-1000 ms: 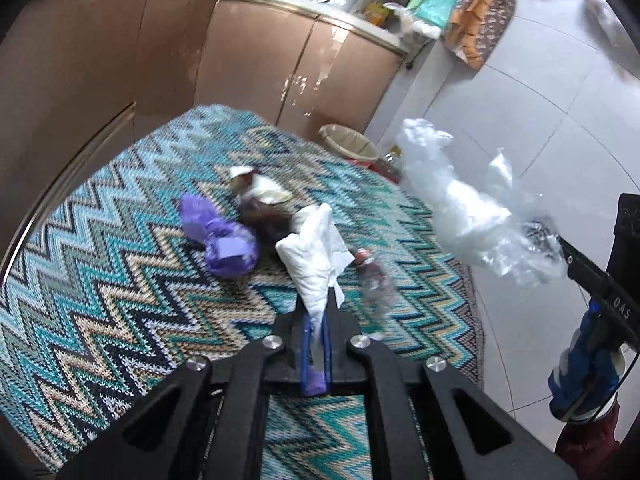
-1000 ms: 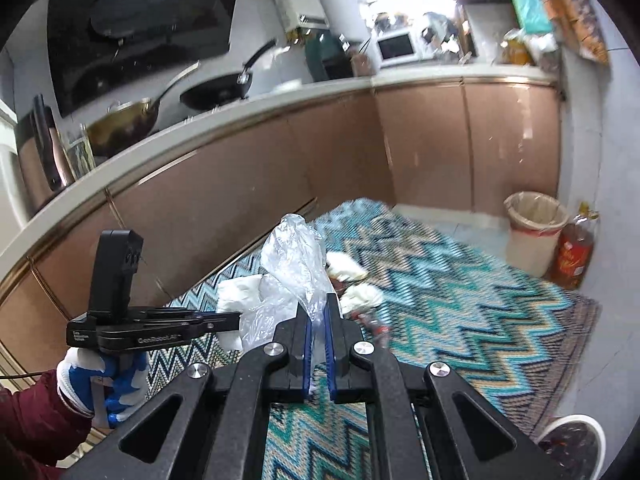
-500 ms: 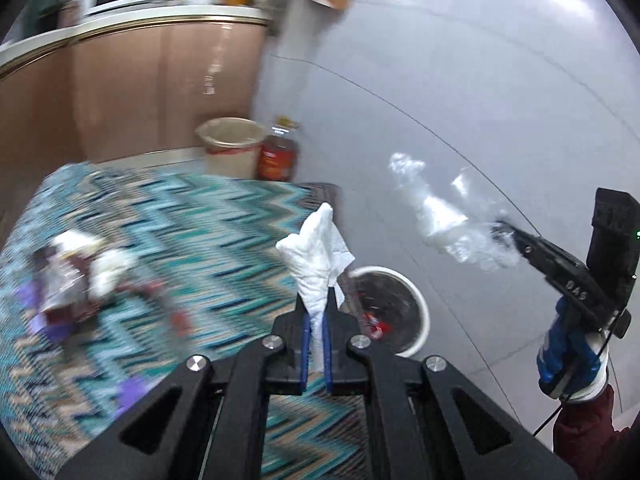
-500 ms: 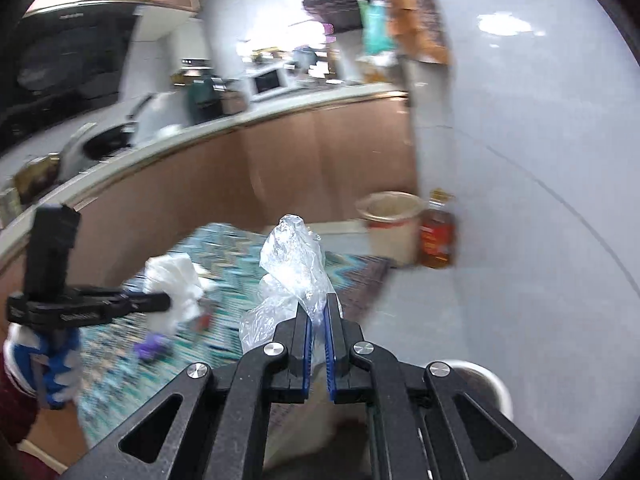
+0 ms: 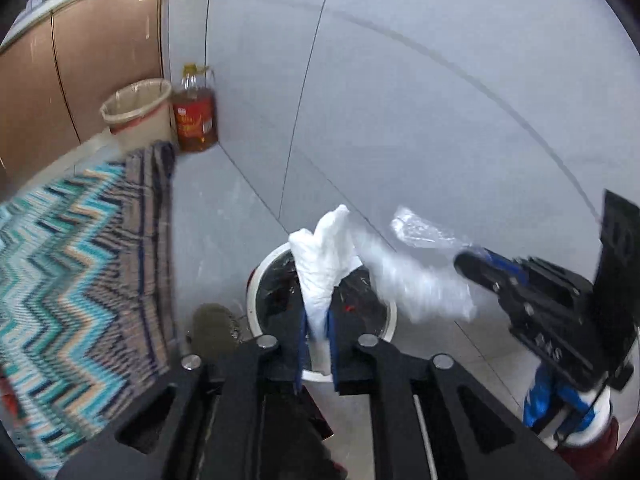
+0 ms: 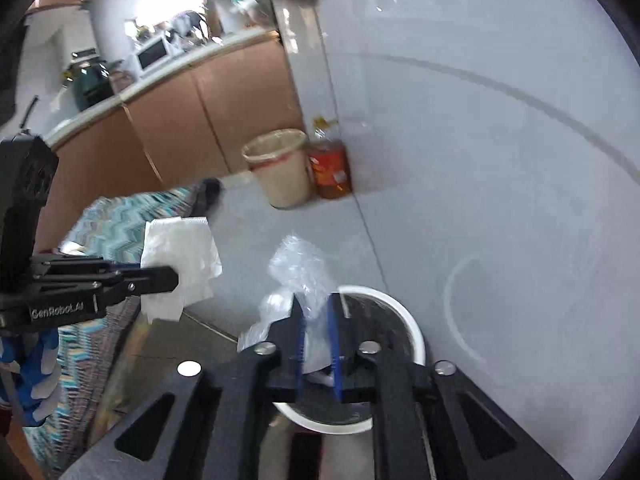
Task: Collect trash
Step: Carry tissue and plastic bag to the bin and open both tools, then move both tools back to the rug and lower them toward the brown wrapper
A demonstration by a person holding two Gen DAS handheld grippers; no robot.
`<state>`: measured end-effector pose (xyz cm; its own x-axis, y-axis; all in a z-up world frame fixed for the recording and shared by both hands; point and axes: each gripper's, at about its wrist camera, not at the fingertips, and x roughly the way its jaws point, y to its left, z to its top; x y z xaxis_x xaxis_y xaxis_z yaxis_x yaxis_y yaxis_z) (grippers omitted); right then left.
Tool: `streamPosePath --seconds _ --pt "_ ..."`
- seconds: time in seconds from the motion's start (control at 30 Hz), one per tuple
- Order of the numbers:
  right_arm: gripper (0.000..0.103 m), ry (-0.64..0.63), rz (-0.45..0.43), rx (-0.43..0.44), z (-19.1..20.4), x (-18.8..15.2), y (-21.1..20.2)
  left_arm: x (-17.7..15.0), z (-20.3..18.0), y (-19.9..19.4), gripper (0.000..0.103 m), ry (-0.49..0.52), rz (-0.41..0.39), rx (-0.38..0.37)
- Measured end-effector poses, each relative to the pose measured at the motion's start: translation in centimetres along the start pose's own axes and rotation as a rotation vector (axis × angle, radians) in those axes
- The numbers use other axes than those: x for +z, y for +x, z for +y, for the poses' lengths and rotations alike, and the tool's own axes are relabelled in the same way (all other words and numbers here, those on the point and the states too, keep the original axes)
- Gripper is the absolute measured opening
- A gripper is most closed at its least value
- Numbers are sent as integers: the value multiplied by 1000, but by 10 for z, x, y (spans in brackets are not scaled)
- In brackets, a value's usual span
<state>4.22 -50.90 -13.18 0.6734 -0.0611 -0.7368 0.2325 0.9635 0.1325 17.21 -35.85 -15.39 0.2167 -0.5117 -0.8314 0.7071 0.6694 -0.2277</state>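
Observation:
A white crumpled tissue [image 5: 324,256] stands between the pads of my left gripper [image 5: 318,320], whose jaws are opening; a gap shows between them. It hangs over a round white-rimmed bin [image 5: 256,280] with a black liner. In the right wrist view, clear plastic wrap [image 6: 300,268] sits between the parted pads of my right gripper [image 6: 317,308], also opening, above the same bin [image 6: 412,332]. The left gripper [image 6: 160,280] with the tissue [image 6: 180,256] is at the left there. The right gripper [image 5: 466,260] and its wrap [image 5: 416,280] show blurred in the left wrist view.
A beige bucket [image 5: 136,108] and a bottle of amber oil [image 5: 196,120] stand in the corner by the tiled wall. A zigzag rug [image 5: 80,260] covers the floor to the left. Brown cabinets [image 6: 200,120] run behind. A blue-gloved hand [image 5: 560,404] holds the right gripper.
Both grippers swung away from the rug and its pile of trash to above the white-rimmed bin. Their jaws, tightly shut before, now stand slightly parted around the tissue and the wrap.

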Motion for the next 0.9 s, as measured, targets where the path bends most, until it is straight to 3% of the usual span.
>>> streamPosePath --seconds 0.03,0.1,0.33,0.63,0.9 --pt "21 0 12 -14 -4 -2 5 1 1 14 26 -13 18 -12" --pt "28 6 36 -37 -14 -7 14 0 1 33 36 -26 33 -7" --pt "31 41 66 -60 -32 -20 18 -10 9 35 37 -45 24 -60" --pt "33 30 8 -29 -11 -3 -2 -18 30 -41 37 -58 -151 -86" --pt "40 -58 -93 16 44 21 -39 -38 55 -118 37 -69 -253 -27"
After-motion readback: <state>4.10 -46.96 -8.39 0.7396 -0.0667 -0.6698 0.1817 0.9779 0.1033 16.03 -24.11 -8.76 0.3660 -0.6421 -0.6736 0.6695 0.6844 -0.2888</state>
